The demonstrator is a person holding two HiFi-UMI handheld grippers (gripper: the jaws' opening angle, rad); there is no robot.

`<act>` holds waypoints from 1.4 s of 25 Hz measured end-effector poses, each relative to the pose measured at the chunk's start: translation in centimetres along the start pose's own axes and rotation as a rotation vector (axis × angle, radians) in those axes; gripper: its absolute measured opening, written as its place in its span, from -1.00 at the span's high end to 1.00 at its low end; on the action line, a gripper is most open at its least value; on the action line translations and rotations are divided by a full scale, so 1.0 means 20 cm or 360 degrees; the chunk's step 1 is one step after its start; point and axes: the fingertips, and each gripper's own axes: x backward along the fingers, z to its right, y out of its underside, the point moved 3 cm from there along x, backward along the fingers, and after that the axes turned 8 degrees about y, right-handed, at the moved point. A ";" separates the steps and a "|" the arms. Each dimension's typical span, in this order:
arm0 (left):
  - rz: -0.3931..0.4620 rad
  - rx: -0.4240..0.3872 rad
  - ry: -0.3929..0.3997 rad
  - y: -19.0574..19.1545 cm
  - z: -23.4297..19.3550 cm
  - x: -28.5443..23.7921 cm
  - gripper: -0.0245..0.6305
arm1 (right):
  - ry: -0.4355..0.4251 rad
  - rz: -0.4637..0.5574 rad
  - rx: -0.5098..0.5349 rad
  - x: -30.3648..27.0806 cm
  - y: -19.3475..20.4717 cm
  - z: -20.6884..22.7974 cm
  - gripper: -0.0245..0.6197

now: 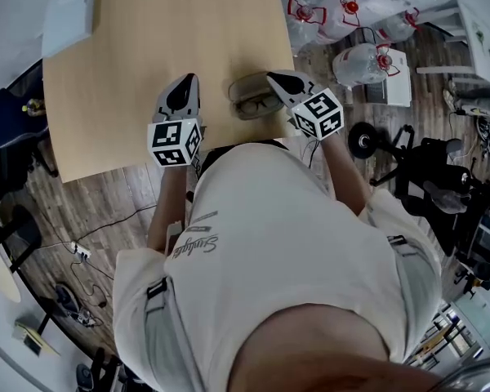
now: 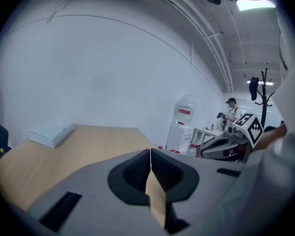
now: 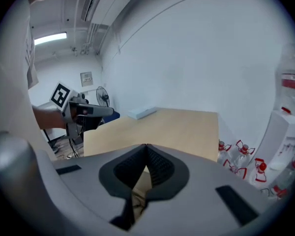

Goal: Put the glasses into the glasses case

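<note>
An oval, grey-beige case (image 1: 247,86) lies open near the front edge of a pale wooden table (image 1: 147,47) with a smooth, matt top. Dark-framed glasses (image 1: 260,102) lie inside the case, lenses side by side. From the head view it is hard to tell whether they sit fully down in the shell or rest on its rim.

The right gripper (image 1: 273,77) hovers just right of the case, its grey pointed nose reaching over the case's upper right rim. In its own view the two ribbed black pads (image 3: 157,167) meet at the tips with nothing between them, and a narrow wedge-shaped gap below the tips shows only table and a scrap of the case.

The left gripper (image 1: 188,82) stands left of the case, apart from it, over bare wood. Its pads (image 2: 135,173) are likewise pressed together at the tips and empty.

Each gripper carries a white cube printed with black square markers.

Well behind the case and to its left, at the table's far corner, lies a flat white rectangular box (image 1: 69,11). To the right of the case, off the table on the plank floor, stand clear plastic water bottles (image 1: 318,6) with red caps.
</note>
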 end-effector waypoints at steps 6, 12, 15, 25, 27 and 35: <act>0.0026 -0.0062 0.0055 -0.10 0.02 0.03 0.87 | 0.0067 0.0178 -0.0021 0.08 -0.19 0.00 0.94; 0.0068 -0.0105 0.0106 -0.24 0.02 0.08 0.87 | 0.0081 0.0278 -0.0075 0.13 -0.35 -0.02 0.94; 0.0108 -0.0130 0.0120 -0.32 0.01 0.10 0.87 | 0.0110 0.0304 -0.0039 0.13 -0.41 -0.03 0.94; 0.0269 -0.0172 0.0108 -0.58 0.00 0.13 0.87 | 0.0232 0.0463 0.0048 0.20 -0.69 -0.03 0.94; 0.0303 -0.0209 0.0093 -0.62 0.00 0.15 0.87 | 0.0240 0.0504 0.0069 0.22 -0.73 -0.04 0.94; 0.0365 -0.0264 0.0016 -0.72 0.04 0.23 0.87 | 0.0335 0.0668 0.0059 0.32 -0.86 -0.02 0.94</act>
